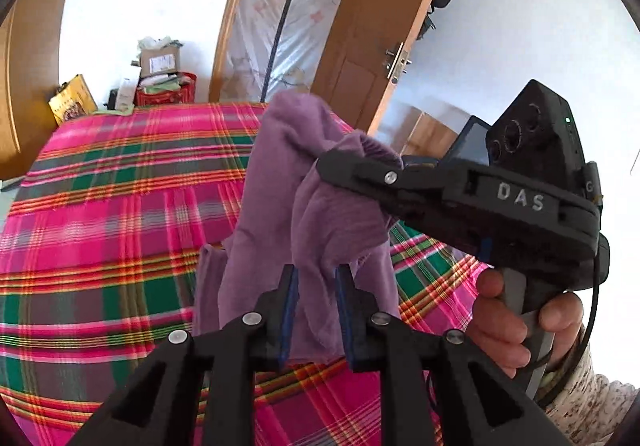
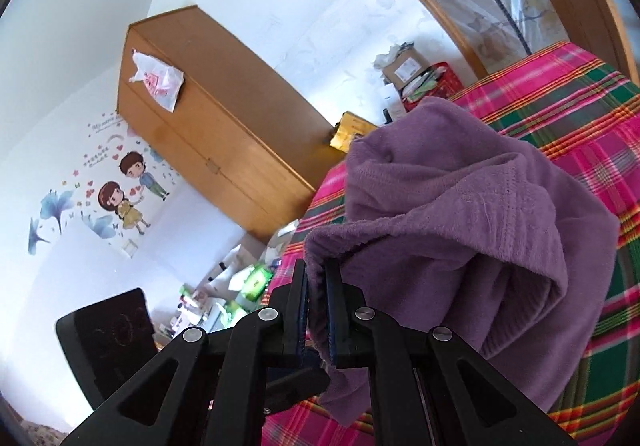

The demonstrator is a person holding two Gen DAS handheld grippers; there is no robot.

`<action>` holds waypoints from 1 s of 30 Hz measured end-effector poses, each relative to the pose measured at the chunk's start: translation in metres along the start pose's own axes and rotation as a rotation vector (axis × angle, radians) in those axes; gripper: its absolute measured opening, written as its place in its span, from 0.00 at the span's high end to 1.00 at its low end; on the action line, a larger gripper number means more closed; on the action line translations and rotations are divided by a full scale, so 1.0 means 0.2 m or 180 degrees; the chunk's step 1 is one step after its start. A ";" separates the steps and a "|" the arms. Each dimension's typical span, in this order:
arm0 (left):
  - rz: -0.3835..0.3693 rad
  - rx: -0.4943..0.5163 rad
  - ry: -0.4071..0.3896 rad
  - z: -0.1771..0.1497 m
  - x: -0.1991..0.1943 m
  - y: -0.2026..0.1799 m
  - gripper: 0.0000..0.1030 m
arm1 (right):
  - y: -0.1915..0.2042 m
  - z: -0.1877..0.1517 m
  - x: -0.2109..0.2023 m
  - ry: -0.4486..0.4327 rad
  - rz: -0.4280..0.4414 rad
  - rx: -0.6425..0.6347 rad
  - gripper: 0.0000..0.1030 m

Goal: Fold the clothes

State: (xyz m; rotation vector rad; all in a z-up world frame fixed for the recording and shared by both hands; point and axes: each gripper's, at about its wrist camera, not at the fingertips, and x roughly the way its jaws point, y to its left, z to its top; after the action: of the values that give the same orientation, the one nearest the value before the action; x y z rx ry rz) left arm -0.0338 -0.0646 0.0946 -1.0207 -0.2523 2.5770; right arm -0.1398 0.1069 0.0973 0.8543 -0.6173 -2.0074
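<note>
step: purple garment (image 1: 304, 182) lifted off bed (image 1: 100, 206) | right gripper (image 2: 316, 310) pinches its edge — left gripper (image 1: 316, 310) fingers part-open around cloth, not squeezing | next: you spread it flat

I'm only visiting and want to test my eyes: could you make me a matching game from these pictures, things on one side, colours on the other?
Things:
1. garment
2. bed cover
3. wardrobe
4. right gripper

Colours:
A. black
B. pink and green plaid
C. purple
D. light brown wood

Pairs: 1-C, 2-B, 3-D, 4-A
</note>
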 end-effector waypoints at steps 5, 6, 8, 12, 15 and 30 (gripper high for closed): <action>0.0118 0.0148 -0.0129 0.00 -0.01 -0.04 0.77 | 0.05 -0.01 0.06 0.0102 0.0007 -0.0047 0.92; 0.0177 0.0219 -0.0169 -0.01 -0.01 -0.05 0.77 | 0.06 -0.02 0.07 0.0122 0.0010 -0.0056 0.92; 0.0352 0.0241 -0.0171 -0.01 0.01 -0.03 0.77 | 0.09 -0.02 0.10 0.0168 0.0021 -0.0097 0.92; 0.0484 0.0143 -0.0195 0.00 0.02 0.02 0.77 | 0.14 -0.03 0.16 0.0309 0.0070 -0.0193 0.92; 0.0544 0.0051 -0.0199 0.01 0.04 0.06 0.77 | 0.18 -0.05 0.22 0.0406 0.0097 -0.0253 0.91; 0.0573 -0.0591 -0.0280 0.05 0.04 0.35 1.00 | 0.12 -0.05 0.26 0.0512 0.0203 -0.0026 0.88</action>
State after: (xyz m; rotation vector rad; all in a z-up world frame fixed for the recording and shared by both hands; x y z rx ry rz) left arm -0.0638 -0.1253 0.0758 -1.0370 -0.4491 2.8075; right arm -0.1418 0.0488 0.0901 0.9682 -0.5379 -1.8616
